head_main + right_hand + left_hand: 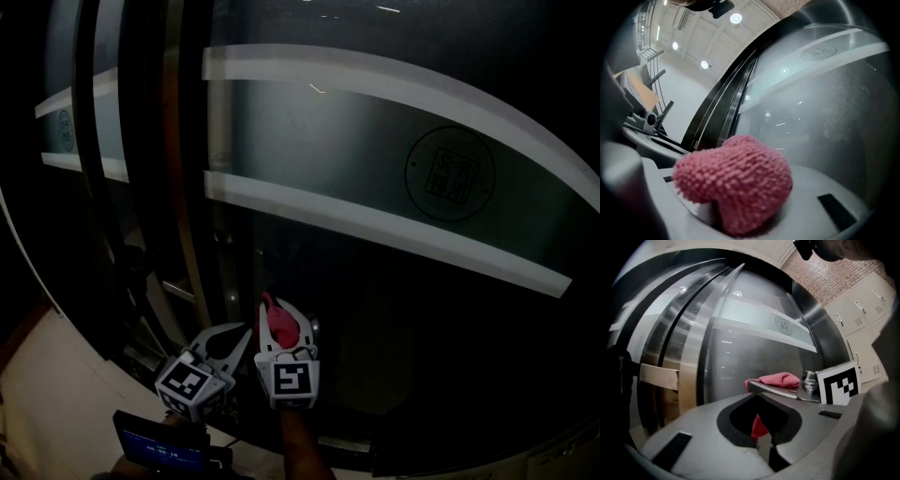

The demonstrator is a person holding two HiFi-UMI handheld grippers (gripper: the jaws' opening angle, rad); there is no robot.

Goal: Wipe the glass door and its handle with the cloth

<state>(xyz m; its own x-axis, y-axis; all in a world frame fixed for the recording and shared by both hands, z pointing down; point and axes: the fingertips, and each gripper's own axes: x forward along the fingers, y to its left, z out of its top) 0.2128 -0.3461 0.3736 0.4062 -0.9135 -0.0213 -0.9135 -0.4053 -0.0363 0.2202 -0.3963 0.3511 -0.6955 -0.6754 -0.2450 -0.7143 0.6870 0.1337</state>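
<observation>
Low in front of the glass door (375,169), both tools sit side by side, close to each other and pointing at the pane. On the person's right, the right gripper (283,330) has its jaws clamped on a bunched pink cloth (736,180). The knobbly wad bulges out past the jaw tips and fills the middle of the right gripper view, with the glass right behind it. No view shows whether the cloth actually touches the pane. Just to its left, the left gripper (242,334) has its jaw tips brought together and holds nothing. In the left gripper view, a bit of the same pink cloth shows through the dark spade-shaped opening between the jaws. More of it lies on top of the other tool's jaw. Each tool carries a marker cube (292,380) at its back end. Across the door run two pale frosted bands (394,225), and a round printed emblem (450,173) sits between them. A metal upright (178,169) stands at the left edge of the pane. Pale floor (56,394) shows at the lower left of the head view. A small lit screen (161,448) sits at the bottom edge. Pale lockers (867,310) and a brick wall (825,277) appear off to the right in the left gripper view.
</observation>
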